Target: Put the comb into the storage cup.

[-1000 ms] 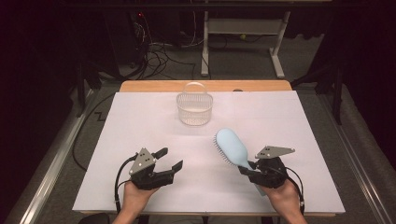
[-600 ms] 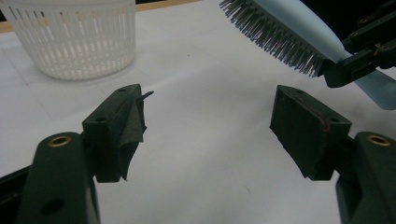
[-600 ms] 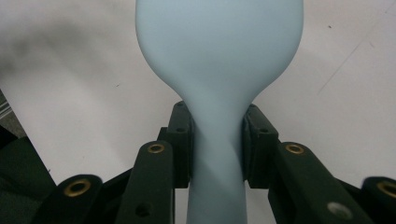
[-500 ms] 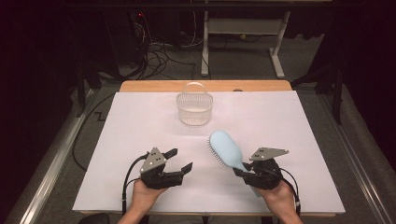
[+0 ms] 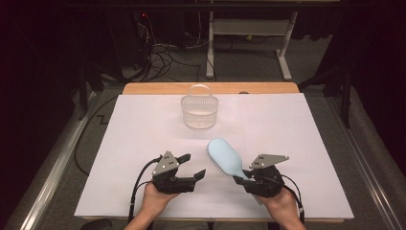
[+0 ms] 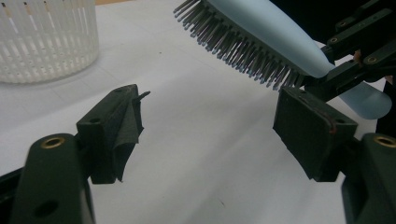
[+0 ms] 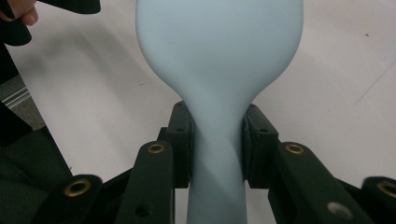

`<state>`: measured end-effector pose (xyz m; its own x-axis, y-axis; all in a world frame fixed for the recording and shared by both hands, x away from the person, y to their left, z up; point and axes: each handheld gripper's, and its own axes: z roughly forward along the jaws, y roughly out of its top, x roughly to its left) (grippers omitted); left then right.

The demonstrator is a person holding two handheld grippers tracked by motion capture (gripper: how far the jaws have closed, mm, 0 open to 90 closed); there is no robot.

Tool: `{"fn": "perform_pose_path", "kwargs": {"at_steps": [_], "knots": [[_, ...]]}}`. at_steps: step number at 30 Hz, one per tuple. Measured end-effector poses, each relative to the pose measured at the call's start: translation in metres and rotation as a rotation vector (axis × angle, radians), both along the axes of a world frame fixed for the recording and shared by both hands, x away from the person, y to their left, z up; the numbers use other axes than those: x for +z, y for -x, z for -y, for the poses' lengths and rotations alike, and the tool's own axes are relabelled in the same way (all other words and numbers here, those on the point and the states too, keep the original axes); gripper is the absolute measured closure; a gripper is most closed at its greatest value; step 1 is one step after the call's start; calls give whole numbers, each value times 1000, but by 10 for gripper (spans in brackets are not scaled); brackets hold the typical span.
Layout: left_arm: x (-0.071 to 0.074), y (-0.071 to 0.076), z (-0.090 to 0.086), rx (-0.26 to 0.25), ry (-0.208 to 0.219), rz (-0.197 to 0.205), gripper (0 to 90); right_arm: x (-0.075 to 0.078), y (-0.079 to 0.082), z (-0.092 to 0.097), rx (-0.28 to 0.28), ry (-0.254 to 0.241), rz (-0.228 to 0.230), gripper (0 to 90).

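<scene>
A light blue hairbrush (image 5: 225,157) is lifted off the white table cover (image 5: 297,143), bristles turned down and to the left. My right gripper (image 5: 242,179) is shut on its handle, and in the right gripper view the pads (image 7: 254,144) press both sides of the neck below the oval head (image 7: 219,46). My left gripper (image 5: 194,165) is open just left of the brush, its jaws pointing at it. Its jaws have just been opening, with nothing between them (image 6: 212,121). The bristles (image 6: 243,51) hang above and beyond its right pad.
A white slatted basket (image 5: 198,111) with a hoop handle stands at the far middle of the table, also at the upper left of the left gripper view (image 6: 42,42). A wooden table edge (image 5: 210,87) runs behind it. Cables and metal frame legs lie on the dark floor beyond.
My left gripper has moved right, toward the brush, and its jaws stand wider. The brush head has swung a little to the left while the right hand stayed nearly in place.
</scene>
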<state>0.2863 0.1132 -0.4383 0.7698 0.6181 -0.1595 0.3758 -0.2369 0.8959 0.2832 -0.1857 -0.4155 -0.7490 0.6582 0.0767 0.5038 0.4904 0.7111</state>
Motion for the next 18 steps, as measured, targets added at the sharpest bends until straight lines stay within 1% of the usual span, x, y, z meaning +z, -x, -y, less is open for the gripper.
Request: {"fn": "perform_pose_path", "kwargs": {"at_steps": [4,8,10,18], "knots": [[1,-2,4,-4,11,-2,241,-1,0,-2,4,3,-2,703],[2,-3,8,-6,32,-1,238,-1,0,-3,10,4,0,703],[3,-3,9,-11,41,-7,234,-1,1,-4,13,8,2,702],[4,-4,18,-36,34,-11,220,-2,1,-8,25,13,3,703]]}}
